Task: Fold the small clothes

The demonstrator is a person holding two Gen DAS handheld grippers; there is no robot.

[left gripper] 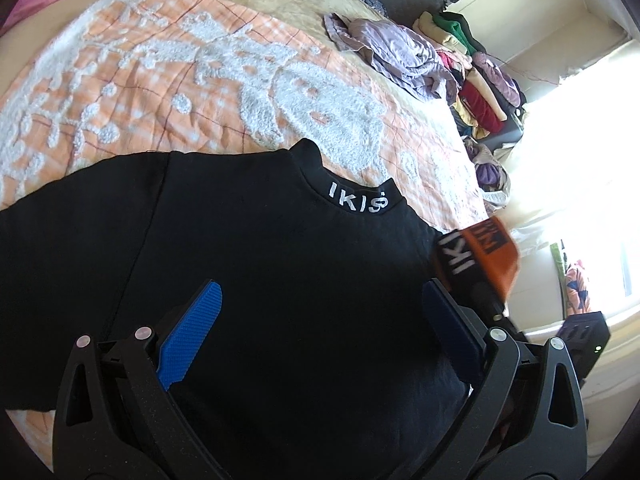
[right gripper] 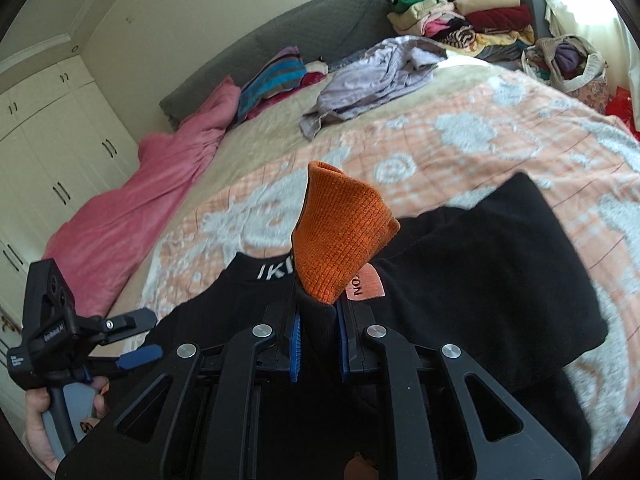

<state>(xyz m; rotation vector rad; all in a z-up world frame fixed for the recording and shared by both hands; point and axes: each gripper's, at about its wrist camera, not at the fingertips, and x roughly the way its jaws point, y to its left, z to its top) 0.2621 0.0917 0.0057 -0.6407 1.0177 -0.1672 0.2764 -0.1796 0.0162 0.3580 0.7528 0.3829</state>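
The black top (left gripper: 260,264) is lying spread on the bed (left gripper: 160,80), collar pointing toward the laundry heap (right gripper: 460,20), so folding seems barely begun. The right gripper (right gripper: 318,344) is clenching the sleeve's orange cuff (right gripper: 340,232), lifting it over the top's body. The left gripper (left gripper: 320,320) is hovering above the top, angled down, jaws released and empty.

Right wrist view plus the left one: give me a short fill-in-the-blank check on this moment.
1. The right claw is shut on the sleeve's ____ cuff.
2. The left claw stands ____ over the black top.
3. White letters sit on the top's ____.

Missing words: orange; open; collar
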